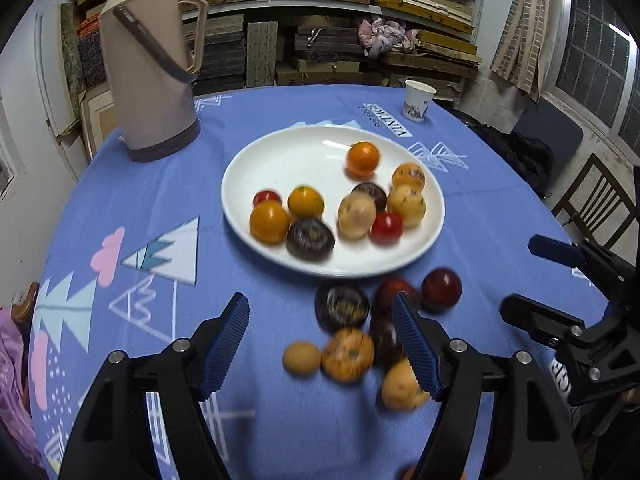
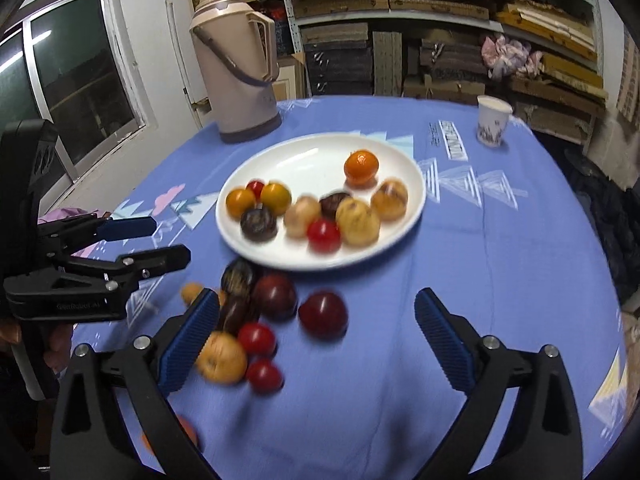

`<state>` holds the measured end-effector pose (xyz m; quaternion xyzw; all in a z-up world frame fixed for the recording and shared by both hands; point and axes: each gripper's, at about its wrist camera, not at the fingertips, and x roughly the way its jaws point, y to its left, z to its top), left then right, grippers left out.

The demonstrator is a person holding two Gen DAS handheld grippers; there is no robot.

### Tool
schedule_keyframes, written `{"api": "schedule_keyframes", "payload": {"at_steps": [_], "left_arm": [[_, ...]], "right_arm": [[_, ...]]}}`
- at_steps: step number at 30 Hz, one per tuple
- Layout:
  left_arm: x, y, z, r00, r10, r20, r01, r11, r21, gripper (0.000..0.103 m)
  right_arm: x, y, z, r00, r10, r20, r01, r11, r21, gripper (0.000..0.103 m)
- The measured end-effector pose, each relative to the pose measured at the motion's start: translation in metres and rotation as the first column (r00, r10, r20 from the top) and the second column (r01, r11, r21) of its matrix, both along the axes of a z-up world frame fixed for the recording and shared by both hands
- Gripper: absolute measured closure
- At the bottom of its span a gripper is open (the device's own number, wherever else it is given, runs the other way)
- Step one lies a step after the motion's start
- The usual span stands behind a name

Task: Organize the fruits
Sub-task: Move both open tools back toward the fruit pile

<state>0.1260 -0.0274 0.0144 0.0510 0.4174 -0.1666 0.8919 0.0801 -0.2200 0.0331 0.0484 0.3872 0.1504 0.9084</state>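
I am seeing a tall beige thermos (image 1: pixel 150 76) standing at the far left of the blue patterned tablecloth (image 1: pixel 472 216), well apart from a small paper cup (image 1: pixel 417 100) sitting at the far right edge. Shelves of stacked boards (image 1: pixel 328 12) are filling the wall behind.

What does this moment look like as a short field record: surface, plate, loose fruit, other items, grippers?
surface: round table with blue cloth
plate: white plate, holds about ten small fruits, orange, red, dark and tan
loose fruit: cluster on the cloth just in front of the plate
other items: thermos and paper cup behind the plate
left gripper: open, empty
right gripper: open, empty
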Motion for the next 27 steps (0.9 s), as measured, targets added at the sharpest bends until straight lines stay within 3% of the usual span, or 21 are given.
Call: {"api": "schedule_keyframes", "payload": {"at_steps": [3,6,13,22,23,25,27], "left_arm": [[-0.008,0.008,-0.007,1.000,0.013,-0.021,-0.013,1.000,-0.011,0.028],[-0.015,0.016,-0.015,0.999,0.027,-0.037,-0.028,1.000,-0.011,0.028],[-0.025,0.029,-0.039,0.995,0.057,-0.084,-0.059,0.998,-0.016,0.028],[-0.031,0.035,-0.049,0.993,0.067,-0.102,-0.068,0.998,-0.007,0.028],[-0.031,0.035,-0.048,0.993,0.068,-0.101,-0.070,0.998,-0.010,0.028],[-0.033,0.039,-0.047,0.992,0.072,-0.099,-0.074,0.997,-0.011,0.028],[-0.033,0.045,-0.045,0.992,0.083,-0.092,-0.083,0.997,-0.002,0.028]], "right_arm": [[-0.013,0.004,-0.010,1.000,-0.013,-0.001,0.013,0.999,-0.035,0.007],[-0.025,0.016,-0.019,0.999,0.043,-0.005,-0.043,0.997,-0.070,0.007],[-0.033,0.031,-0.036,0.996,0.080,-0.033,-0.082,0.995,-0.058,0.007],[-0.038,0.045,-0.032,0.991,0.133,-0.013,-0.134,0.989,-0.055,0.007],[-0.037,0.048,-0.030,0.990,0.144,-0.003,-0.144,0.988,-0.050,0.009],[-0.032,0.055,-0.030,0.985,0.173,-0.020,-0.173,0.984,-0.031,0.027],[-0.027,0.063,-0.032,0.983,0.179,-0.037,-0.181,0.983,-0.033,0.030]]}}
